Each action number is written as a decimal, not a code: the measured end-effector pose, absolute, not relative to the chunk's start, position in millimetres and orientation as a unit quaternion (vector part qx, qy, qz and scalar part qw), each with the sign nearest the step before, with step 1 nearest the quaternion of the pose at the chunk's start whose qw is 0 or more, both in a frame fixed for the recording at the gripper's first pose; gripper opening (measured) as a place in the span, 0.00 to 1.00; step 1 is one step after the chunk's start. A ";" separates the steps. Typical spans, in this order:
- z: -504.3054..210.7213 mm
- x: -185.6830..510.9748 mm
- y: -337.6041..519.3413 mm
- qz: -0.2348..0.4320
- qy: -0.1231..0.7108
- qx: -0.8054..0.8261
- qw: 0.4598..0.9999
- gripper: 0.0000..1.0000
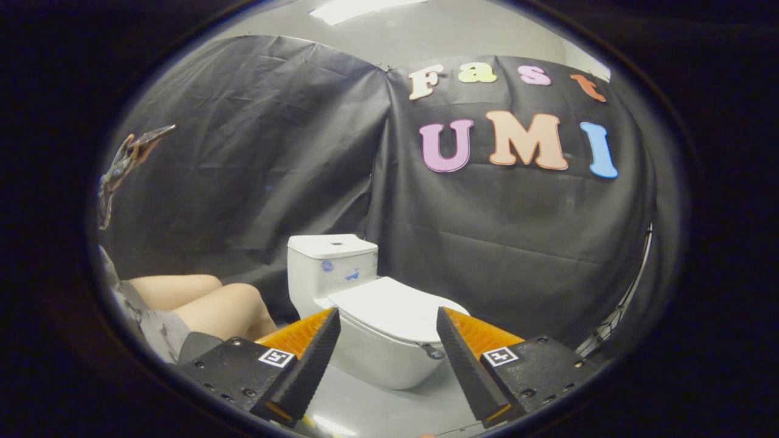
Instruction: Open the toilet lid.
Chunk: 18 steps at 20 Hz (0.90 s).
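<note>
Ahead, toilet (371,328) with lid (395,307) flat, closed, front pointing toward the hand-held gripper (387,319), fingers spread wide, empty.

This is a mock-up bathroom set inside a recording booth, not a real one: a white toilet (371,316) with its lid (395,307) down stands on a bare grey floor (389,407), backed by black cloth walls (255,152) that meet in a corner behind the tank. Above the cloth, a plain ceiling with a light panel (359,9) shows. A person's bare knees (207,304) sit beside the toilet.
</note>
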<state>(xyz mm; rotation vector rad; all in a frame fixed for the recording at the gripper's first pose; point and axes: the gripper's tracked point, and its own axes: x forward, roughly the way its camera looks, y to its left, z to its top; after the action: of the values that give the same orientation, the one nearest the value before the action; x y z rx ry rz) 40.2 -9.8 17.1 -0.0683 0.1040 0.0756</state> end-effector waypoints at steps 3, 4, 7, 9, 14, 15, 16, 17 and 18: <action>28.8 70.2 -20.9 0.033 0.072 -0.007 0.997 0.97; 30.0 83.8 -25.3 0.028 0.074 0.006 0.997 0.97; 18.3 125.1 -38.1 0.011 0.094 0.039 0.995 0.97; 4.2 151.5 -45.1 -0.002 0.118 0.094 0.989 0.97; -46.6 197.9 -54.1 -0.023 0.182 0.243 0.953 0.97; -53.4 206.8 -59.1 -0.029 0.183 0.269 0.945 0.97; -59.8 214.7 -64.0 -0.039 0.181 0.288 0.940 0.97; -65.7 221.2 -69.2 -0.048 0.180 0.300 0.936 0.97; -72.0 226.0 -72.6 -0.055 0.177 0.307 0.933 0.97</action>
<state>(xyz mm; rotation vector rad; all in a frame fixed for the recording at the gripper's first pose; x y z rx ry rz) 226.0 -72.6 -72.0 0.6283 0.3627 -0.1121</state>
